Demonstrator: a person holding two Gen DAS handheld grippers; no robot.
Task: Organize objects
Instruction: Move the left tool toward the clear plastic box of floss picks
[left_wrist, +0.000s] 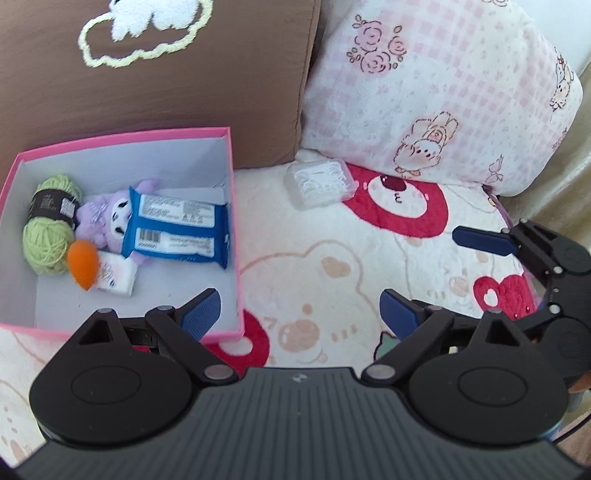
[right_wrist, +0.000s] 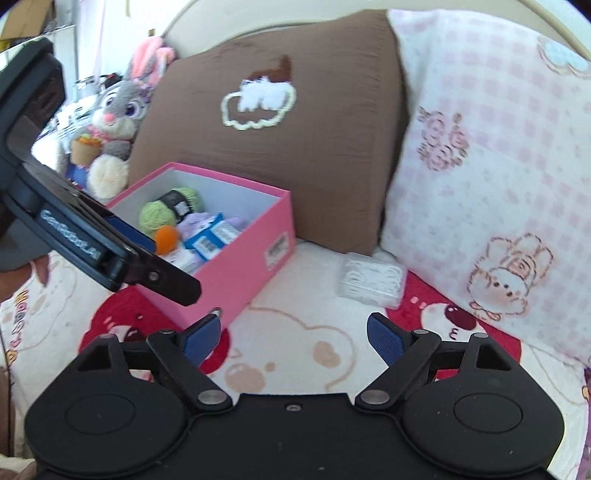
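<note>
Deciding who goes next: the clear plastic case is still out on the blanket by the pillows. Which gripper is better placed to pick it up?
Right, probably. The right gripper is open, empty and faces the clear case nearly straight ahead. The left gripper is open too, but sits by the pink box, farther from the case.

The left gripper body reads "GenRobot.AI"; other labels are too blurred.

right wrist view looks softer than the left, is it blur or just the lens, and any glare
Right wrist view: motion smear on the pink checked pillow and clear plastic case; fisheye bends the edges. Left wrist view: sharper, only the orange sponge in the pink box smears. No hard glare in either; bright, even daylight.
</note>
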